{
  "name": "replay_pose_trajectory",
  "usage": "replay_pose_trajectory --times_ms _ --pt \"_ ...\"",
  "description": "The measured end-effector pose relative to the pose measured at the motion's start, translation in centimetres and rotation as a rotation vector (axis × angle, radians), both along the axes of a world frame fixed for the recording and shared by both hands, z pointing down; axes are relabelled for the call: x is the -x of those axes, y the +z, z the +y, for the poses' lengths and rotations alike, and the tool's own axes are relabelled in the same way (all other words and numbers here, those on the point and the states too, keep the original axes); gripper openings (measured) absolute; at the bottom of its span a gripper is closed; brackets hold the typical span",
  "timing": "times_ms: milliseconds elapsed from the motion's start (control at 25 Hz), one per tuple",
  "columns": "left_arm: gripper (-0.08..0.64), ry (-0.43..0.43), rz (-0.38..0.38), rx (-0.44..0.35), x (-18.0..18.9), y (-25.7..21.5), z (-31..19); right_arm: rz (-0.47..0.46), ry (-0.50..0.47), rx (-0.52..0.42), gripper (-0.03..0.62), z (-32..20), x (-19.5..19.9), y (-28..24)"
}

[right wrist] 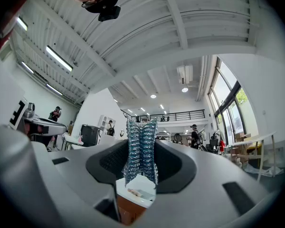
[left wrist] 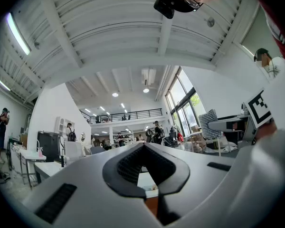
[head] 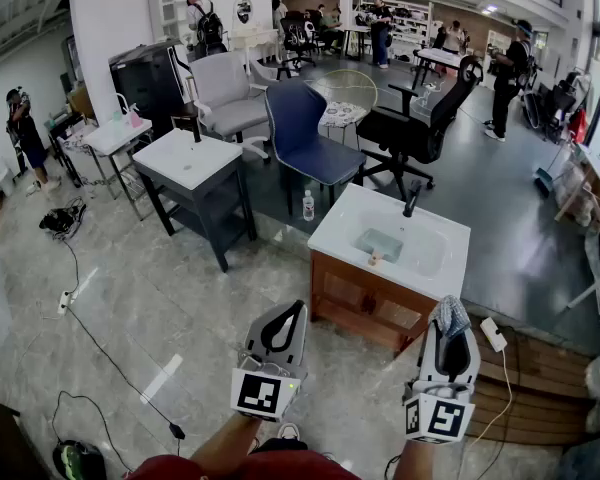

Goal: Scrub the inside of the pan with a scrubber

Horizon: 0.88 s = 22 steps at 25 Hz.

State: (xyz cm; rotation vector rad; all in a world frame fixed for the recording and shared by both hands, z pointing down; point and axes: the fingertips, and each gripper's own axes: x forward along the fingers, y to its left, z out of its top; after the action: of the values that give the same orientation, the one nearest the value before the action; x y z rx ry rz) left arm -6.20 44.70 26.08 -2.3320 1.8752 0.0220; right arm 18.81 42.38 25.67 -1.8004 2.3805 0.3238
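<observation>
The operator is standing on an open workshop floor (head: 160,298), facing a white-topped sink cabinet (head: 340,230) that is lying well ahead of both tools. A black faucet (head: 412,200) is rising at the basin's far rim. A flat grey-green item (head: 380,243) is resting in the basin, and whether this is the pan cannot be determined at this range. The left gripper (left wrist: 143,145) is being held forward with its jaws pressed together at the tips and nothing between them. The right gripper (right wrist: 141,146) is pinching the scrubber (right wrist: 141,151), a silvery-blue mesh wad that is projecting beyond the jaw tips. Handling estimate: the scrubber is appearing light, soft and compressible, so it is likely to deform under pressure rather than slip. The hold across its middle is leaving a working end free. A pan would probably be rigid, heavier and slick when wet, so the free left tool should be taking it at the rim or handle to steady it. Neither tool is near the basin, so scrubbing is not yet under way. A small brownish object (head: 374,258) is sitting at the basin's near edge.
</observation>
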Motion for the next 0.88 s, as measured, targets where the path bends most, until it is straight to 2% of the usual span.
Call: replay_pose_trajectory --times_ms 480,680,880 --pt "0.012 -0.007 0.01 -0.026 1.9 -0.7 0.0 0.012 -0.021 -0.012 0.179 -0.3 2.2 -0.5" --pt "0.013 -0.017 0.014 -0.025 3.6 -0.6 -0.4 -0.017 -0.033 -0.013 0.181 -1.0 3.6 -0.5" --pt "0.012 -0.025 0.022 -0.026 6.0 -0.4 -1.2 -0.006 -0.04 -0.014 0.181 -2.1 6.0 -0.5"
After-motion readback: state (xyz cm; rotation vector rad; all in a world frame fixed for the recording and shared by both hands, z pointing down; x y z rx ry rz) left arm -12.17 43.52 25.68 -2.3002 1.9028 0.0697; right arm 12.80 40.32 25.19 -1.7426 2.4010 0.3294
